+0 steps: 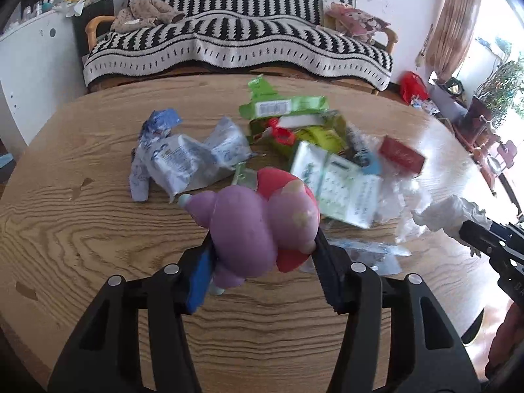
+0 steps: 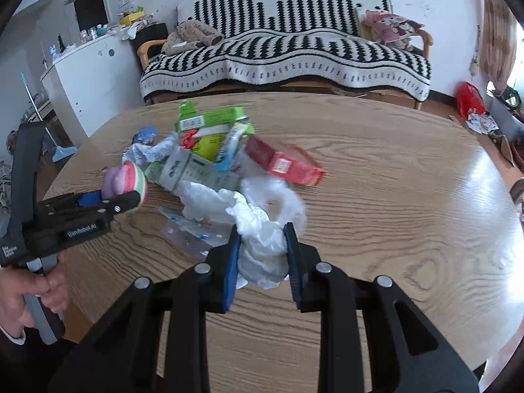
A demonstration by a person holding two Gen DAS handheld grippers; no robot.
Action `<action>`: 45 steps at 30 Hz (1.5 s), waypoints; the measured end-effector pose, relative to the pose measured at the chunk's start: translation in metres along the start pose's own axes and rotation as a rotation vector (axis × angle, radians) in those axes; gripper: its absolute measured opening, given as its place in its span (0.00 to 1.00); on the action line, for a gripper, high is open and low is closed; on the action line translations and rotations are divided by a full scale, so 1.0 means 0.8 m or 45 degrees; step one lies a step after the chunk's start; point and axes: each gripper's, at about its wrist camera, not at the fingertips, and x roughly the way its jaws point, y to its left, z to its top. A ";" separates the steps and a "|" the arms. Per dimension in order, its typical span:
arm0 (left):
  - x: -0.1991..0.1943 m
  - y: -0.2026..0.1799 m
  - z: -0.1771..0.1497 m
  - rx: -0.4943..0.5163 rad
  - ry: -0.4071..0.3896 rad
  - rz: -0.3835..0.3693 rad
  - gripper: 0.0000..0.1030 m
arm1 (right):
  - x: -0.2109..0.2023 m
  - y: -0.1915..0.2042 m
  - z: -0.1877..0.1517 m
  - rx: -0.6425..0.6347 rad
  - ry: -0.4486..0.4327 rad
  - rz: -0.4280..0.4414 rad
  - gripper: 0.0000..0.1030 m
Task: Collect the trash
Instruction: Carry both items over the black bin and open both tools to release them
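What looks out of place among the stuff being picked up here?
The plush toy clamped in the left hand-held gripper: soft, purple and red, unlike the wrappers and cartons on the table. It doesn't look like trash.

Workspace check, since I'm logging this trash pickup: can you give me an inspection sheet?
Surface: wooden table, glare at right.
Job's things: crumpled white tissue; red box; green wrapper; blue-white wrappers.
Clutter: purple and red plush toy.
Grippers: left gripper shut on the plush toy; right gripper shut on the tissue.
Cables: nothing seen.
Surroundings: sofa under a black-and-white throw; white cabinet.
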 end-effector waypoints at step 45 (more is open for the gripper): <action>0.015 -0.612 -0.247 0.813 0.332 -0.877 0.53 | -0.263 -0.474 -0.348 0.945 0.238 -0.574 0.26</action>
